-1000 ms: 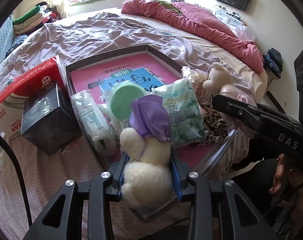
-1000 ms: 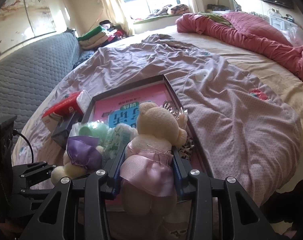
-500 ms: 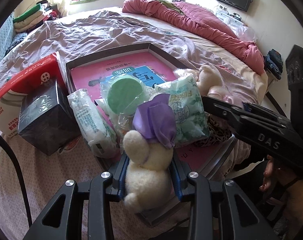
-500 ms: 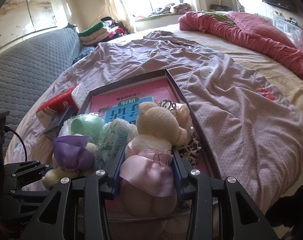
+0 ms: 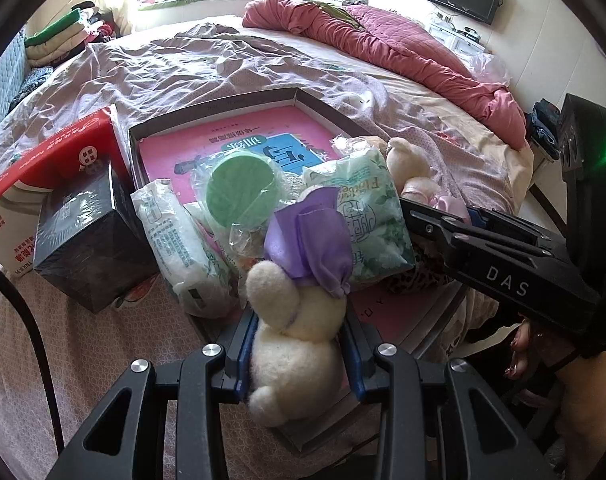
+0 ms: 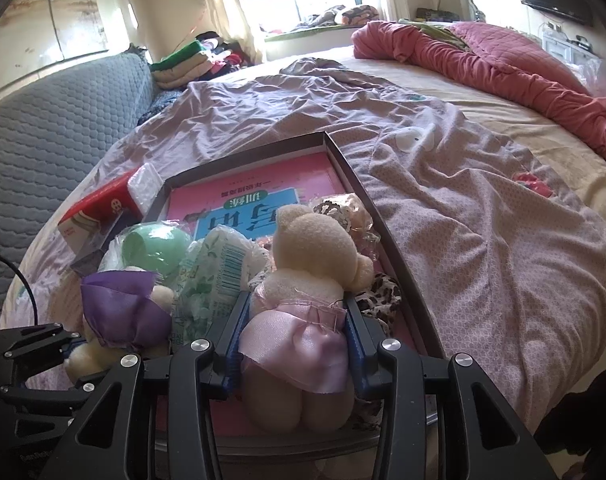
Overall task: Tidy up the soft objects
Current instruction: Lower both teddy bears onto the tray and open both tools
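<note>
My left gripper [image 5: 297, 354] is shut on a cream plush toy with a purple cloth [image 5: 299, 320], held over the near edge of a shallow dark box [image 5: 239, 98] lined with a pink sheet. My right gripper [image 6: 293, 340] is shut on a cream teddy in a pink satin skirt [image 6: 307, 280], low over the box's [image 6: 367, 196] near right side. The purple-cloth toy [image 6: 119, 312] shows at the right wrist view's lower left, the teddy [image 5: 411, 172] at the left wrist view's right. Inside lie a green round packet [image 5: 239, 188], a green-printed tissue pack [image 5: 367, 220], a white wipes pack [image 5: 183, 248] and leopard-print fabric [image 6: 379, 296].
A black box [image 5: 83, 240] and a red-and-white carton [image 5: 35, 168] stand left of the dark box on the wrinkled lilac bedspread [image 5: 191, 64]. A red quilt [image 5: 403, 40] lies at the far right, a grey padded headboard [image 6: 43, 128] to the left. A hand [image 5: 523, 344] holds the right gripper.
The right gripper with the teddy has come down and closer over the box's right side, filling more of the left wrist view. The left gripper and its toy have stayed put.
</note>
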Motion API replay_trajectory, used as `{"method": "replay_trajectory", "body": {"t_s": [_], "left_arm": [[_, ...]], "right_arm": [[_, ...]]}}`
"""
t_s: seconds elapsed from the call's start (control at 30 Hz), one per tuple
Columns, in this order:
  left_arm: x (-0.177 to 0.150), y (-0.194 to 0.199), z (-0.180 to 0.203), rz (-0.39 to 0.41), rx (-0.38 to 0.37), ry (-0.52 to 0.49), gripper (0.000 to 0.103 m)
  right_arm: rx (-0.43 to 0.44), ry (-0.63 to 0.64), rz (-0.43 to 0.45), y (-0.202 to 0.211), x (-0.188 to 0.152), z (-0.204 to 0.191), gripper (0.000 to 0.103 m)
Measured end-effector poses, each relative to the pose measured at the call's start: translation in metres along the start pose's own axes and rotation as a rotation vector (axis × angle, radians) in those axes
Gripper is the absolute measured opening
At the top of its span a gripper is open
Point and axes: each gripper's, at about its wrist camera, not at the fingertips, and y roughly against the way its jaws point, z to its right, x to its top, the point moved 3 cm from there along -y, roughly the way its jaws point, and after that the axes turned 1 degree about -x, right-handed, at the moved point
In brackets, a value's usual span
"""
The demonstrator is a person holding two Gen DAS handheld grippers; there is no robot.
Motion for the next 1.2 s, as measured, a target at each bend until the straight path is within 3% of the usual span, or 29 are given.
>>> {"method": "replay_trajectory", "body": {"t_s": [0.47,0.8,1.2], "left_arm": [[0.001,0.0,0.0,-0.001,0.01,-0.01,0.037],[0.001,0.001,0.0,0.001,0.008,0.003,0.037],[-0.001,0.011,0.0,0.006,0.019,0.002,0.056]], "right_arm": [[-0.013,0.002,0.0,0.001,0.0,0.0,0.046],[-0.001,-0.029,0.018,0.009,0.003,0.003,0.055],[0.008,-0.043,0.028,0.025,0.005,0.0,0.06]]}}
